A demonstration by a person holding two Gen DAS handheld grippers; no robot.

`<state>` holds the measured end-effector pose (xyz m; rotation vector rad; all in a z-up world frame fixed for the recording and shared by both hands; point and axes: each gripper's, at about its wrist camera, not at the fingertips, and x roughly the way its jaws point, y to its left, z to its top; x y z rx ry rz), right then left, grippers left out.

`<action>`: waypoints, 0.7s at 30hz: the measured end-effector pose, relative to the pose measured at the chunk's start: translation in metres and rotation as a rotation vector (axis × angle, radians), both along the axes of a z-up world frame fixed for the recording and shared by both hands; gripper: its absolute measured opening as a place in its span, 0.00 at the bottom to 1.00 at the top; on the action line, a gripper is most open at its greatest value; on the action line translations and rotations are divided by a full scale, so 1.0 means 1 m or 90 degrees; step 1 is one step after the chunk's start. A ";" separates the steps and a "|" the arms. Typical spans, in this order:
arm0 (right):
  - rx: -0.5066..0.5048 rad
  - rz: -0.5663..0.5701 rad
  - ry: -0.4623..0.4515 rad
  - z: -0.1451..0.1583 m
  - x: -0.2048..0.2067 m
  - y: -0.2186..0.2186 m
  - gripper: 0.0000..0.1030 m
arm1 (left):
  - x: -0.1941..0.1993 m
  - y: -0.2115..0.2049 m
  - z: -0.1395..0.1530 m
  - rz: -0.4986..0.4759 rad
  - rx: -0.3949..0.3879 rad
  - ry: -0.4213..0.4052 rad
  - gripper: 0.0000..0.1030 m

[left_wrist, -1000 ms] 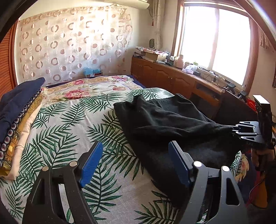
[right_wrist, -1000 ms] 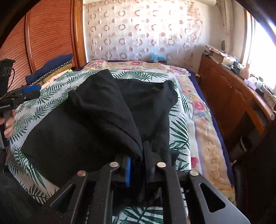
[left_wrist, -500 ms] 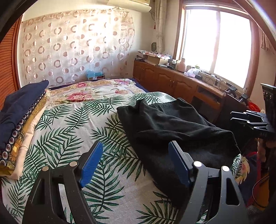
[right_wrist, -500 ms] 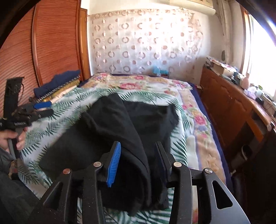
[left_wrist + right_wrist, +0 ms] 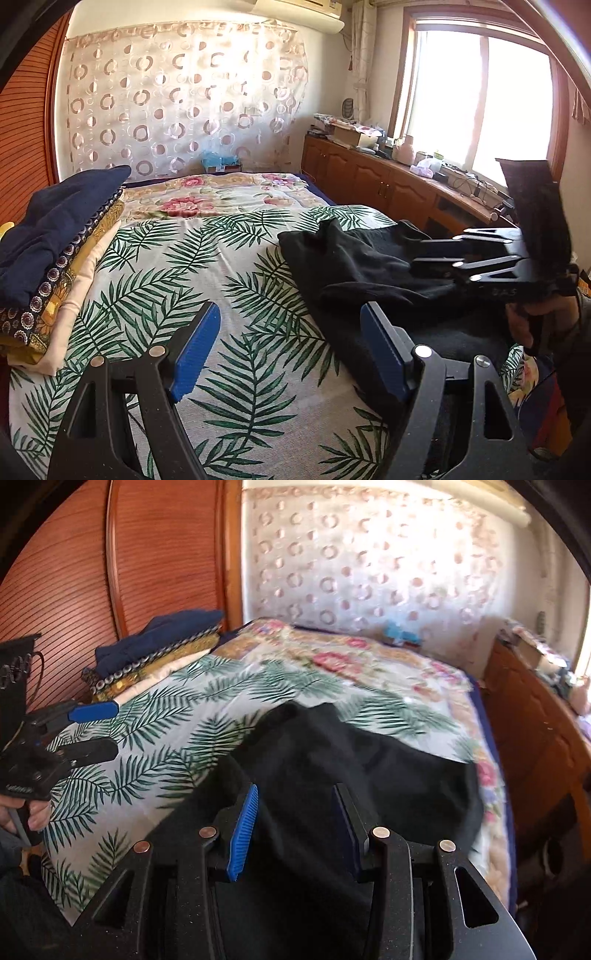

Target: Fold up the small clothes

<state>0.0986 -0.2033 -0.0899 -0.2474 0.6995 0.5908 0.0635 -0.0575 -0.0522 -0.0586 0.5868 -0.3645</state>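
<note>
Black fleece garment lies bunched on the palm-leaf print bedsheet, toward the bed's window side. Left gripper hovers over bare sheet beside it, jaws spread wide, holding nothing. Right gripper sits above the garment, jaws parted, cloth released. Folded stack of navy and yellow textiles rests near the wardrobe.

Both claws agape, empty
</note>
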 end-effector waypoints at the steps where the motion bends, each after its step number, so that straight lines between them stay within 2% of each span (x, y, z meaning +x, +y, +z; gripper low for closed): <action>1: -0.005 0.009 0.010 -0.004 0.006 0.009 0.41 | 0.000 0.001 -0.001 0.001 -0.001 0.001 0.77; 9: -0.061 0.067 0.069 -0.031 0.038 0.050 0.41 | -0.001 0.006 -0.005 0.004 -0.005 0.008 0.77; 13: -0.113 0.066 0.070 -0.044 0.049 0.061 0.41 | -0.001 0.005 -0.007 0.002 -0.007 0.012 0.77; 16: -0.106 0.062 0.066 -0.043 0.055 0.061 0.41 | -0.002 0.005 -0.007 -0.001 -0.006 0.014 0.77; 17: -0.099 0.060 0.067 -0.043 0.056 0.058 0.37 | -0.002 0.004 -0.007 -0.002 -0.005 0.014 0.77; 18: -0.093 0.057 0.064 -0.042 0.057 0.056 0.27 | -0.001 0.004 -0.008 -0.003 -0.004 0.014 0.77; 19: -0.094 0.052 0.059 -0.040 0.055 0.053 0.08 | -0.002 0.004 -0.008 -0.004 -0.004 0.014 0.77; 21: -0.073 0.044 0.058 -0.035 0.052 0.047 0.07 | -0.002 0.003 -0.008 -0.006 -0.004 0.014 0.77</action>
